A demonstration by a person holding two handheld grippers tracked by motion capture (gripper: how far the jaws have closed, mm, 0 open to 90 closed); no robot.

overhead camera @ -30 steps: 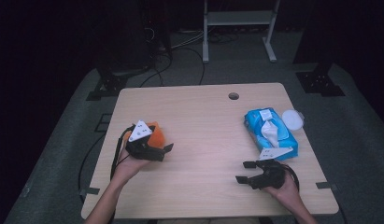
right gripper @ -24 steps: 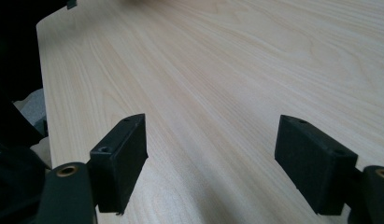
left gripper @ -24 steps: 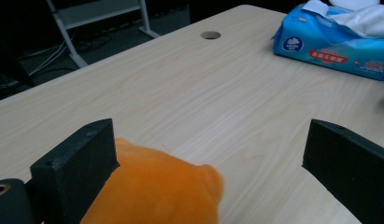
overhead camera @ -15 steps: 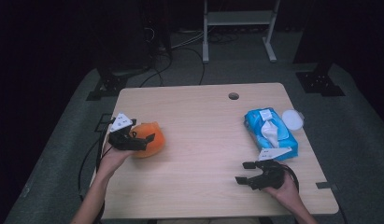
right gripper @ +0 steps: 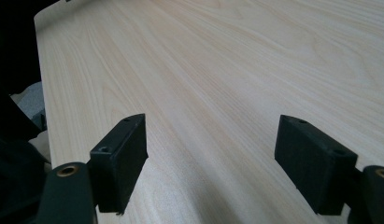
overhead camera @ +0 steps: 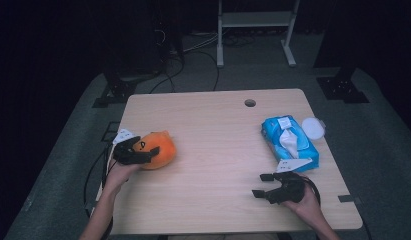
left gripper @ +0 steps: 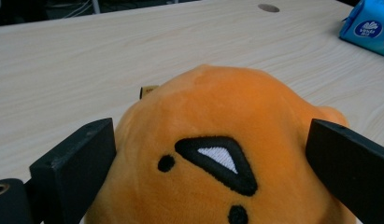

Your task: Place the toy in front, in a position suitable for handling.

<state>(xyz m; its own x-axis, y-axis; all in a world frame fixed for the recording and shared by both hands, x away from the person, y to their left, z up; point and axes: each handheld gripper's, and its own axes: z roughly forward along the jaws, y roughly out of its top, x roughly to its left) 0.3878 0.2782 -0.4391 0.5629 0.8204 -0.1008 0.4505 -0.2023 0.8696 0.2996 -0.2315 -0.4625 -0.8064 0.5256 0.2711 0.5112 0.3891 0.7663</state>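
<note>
one thing in hand: an orange plush toy (left gripper: 217, 154) with a stitched black face, lying near the left edge of the worktop (overhead camera: 218, 150), well apart from everything else.
grip on the toy: the left gripper (overhead camera: 138, 152) has its jaws set on either side of the toy's rounded head; in the left gripper view the black jaws touch or nearly touch the fabric on both sides, so i judge them closing on it, though whether they squeeze firmly is hard to tell.
risk one: the toy is soft and round, so the jaws could slide off the curve as it is lifted; a hold too near the top of the head would cause that.
risk two: the toy sits close to the worktop's left edge; a sideways nudge could push it over.
left hand pose: the forearm comes up from the bottom left, hand wrapped round the gripper, which points right and lies low over the wood.
right gripper (overhead camera: 265, 185): jaws spread wide with nothing between them, bare wood beneath, resting low near the front right of the worktop and pointing left.
farther off: a blue pack of wipes (overhead camera: 289, 141) on the right side, a white round lid (overhead camera: 313, 128) just beside it.
</note>
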